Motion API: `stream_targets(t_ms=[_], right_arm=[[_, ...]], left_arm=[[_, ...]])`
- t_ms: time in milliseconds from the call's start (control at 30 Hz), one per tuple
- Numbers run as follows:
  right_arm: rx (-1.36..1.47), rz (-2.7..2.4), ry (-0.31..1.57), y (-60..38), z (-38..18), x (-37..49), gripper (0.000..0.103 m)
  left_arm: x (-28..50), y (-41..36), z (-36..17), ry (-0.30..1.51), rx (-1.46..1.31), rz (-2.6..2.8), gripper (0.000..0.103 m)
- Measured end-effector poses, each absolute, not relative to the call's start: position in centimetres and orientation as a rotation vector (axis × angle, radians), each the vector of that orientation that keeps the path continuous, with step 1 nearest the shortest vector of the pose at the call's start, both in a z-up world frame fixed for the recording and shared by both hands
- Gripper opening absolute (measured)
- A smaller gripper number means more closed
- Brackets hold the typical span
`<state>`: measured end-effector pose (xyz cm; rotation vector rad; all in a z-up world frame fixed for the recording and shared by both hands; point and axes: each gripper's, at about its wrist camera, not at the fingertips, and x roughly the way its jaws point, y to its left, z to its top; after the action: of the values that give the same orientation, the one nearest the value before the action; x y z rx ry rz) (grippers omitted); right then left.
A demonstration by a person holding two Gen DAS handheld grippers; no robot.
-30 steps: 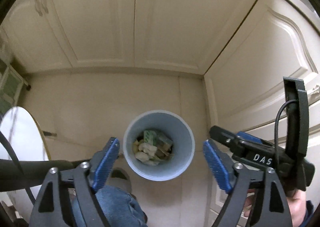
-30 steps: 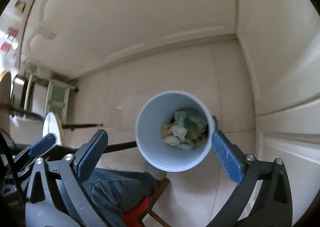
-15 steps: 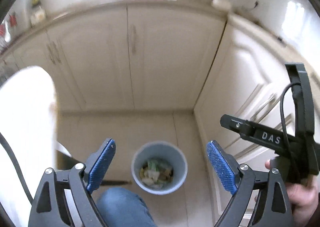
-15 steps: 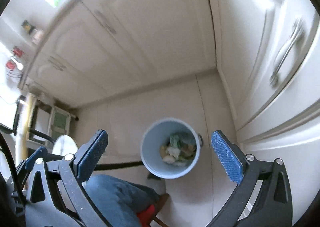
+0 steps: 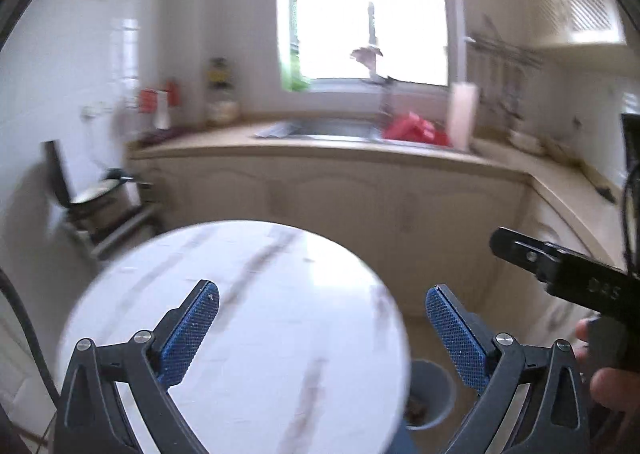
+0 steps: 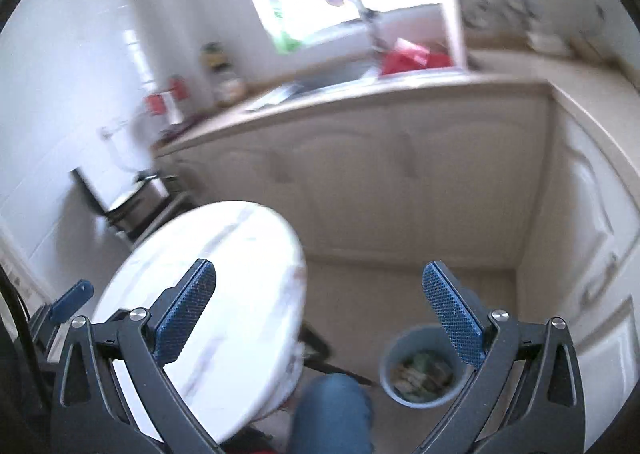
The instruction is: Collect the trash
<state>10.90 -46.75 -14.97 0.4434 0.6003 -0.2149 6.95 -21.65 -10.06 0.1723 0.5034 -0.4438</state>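
Observation:
A grey trash bin (image 6: 424,368) with crumpled paper and wrappers in it stands on the floor by the corner cabinets. In the left wrist view the bin (image 5: 430,394) shows partly behind the table edge. My left gripper (image 5: 322,330) is open and empty, raised over the round white marble table (image 5: 248,318). My right gripper (image 6: 320,308) is open and empty, held high between the table (image 6: 224,278) and the bin. The right gripper also shows in the left wrist view (image 5: 568,274), held by a hand.
Cream cabinets (image 6: 400,182) run along the back and right under a countertop with a sink (image 5: 332,130), red items (image 5: 416,130) and a window. A dark chair (image 5: 88,194) stands at the left wall. My knee in jeans (image 6: 332,410) is below.
Both grippers have tilted up and away from the bin, from looking straight down into it to facing the counter and window. The round table has come into view under them. Both stay open.

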Motion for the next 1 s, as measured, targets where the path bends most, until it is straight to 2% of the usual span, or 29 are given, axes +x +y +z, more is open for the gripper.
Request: stream_targets(t_ms=[200, 400, 767, 1000], right_arm=[[0.348, -0.097, 0.543, -37.5, -11.0, 12.1, 0.103], [0.233, -0.025, 0.501, -30.4, -8.9, 11.7, 0.103], [0.114, -0.037, 0.423, -24.5, -6.1, 10.2, 0.103], [0.107, -0.061, 0.407, -24.3, -5.6, 9.9, 0.103]], left_arm=[[2.2, -12.8, -7.7, 0.438, 0.140, -0.284, 0.102], [-5.6, -8.8, -6.9, 0.359, 0.092, -0.171, 0.102], [-12.6, -6.7, -8.3, 0.297, 0.057, -0.102, 0.102], [-12.4, -6.3, -8.6, 0.313, 0.035, -0.139, 0.102]])
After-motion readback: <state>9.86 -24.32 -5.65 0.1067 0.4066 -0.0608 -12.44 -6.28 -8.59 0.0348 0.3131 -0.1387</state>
